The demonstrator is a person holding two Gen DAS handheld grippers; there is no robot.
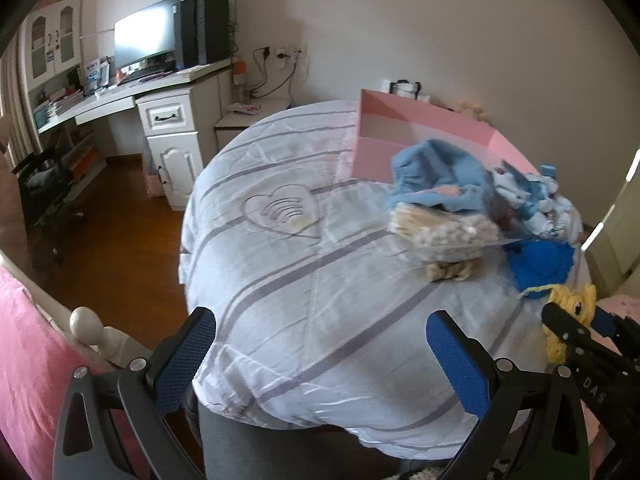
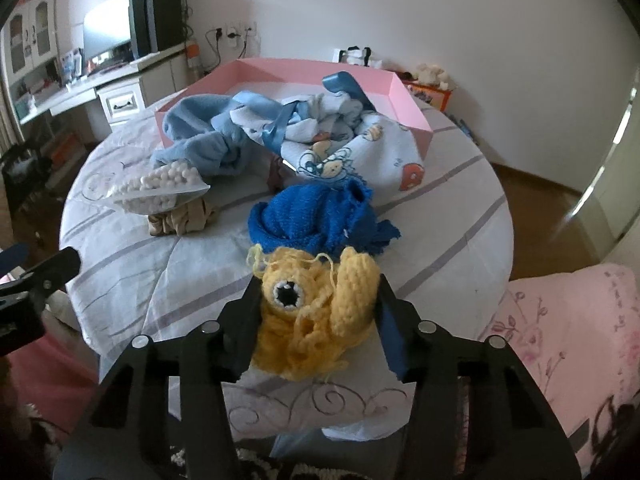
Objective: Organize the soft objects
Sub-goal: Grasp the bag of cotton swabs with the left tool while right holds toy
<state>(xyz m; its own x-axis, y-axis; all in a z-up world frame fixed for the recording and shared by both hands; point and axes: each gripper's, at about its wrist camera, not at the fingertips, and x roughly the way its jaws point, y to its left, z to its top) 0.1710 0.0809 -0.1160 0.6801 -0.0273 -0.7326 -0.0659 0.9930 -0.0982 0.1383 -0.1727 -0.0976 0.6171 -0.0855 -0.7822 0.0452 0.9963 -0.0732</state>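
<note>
Right gripper [image 2: 318,300] clamped on yellow crochet toy [image 2: 316,308] beside blue knit [image 2: 316,216]; left gripper [image 1: 320,344] wide, holding nothing, over bedcover [image 1: 300,280].

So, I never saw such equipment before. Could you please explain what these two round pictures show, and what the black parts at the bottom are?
A person holds a two-finger gripper in each hand; each carries a wide-angle camera looking along its fingers. The left picture comes from the left gripper, which is open and empty. The right picture comes from the right gripper, closed on a yellow crocheted toy. On the striped bedcover lie a blue knitted piece, light blue clothes, a bag of white balls and a pink box.
</note>
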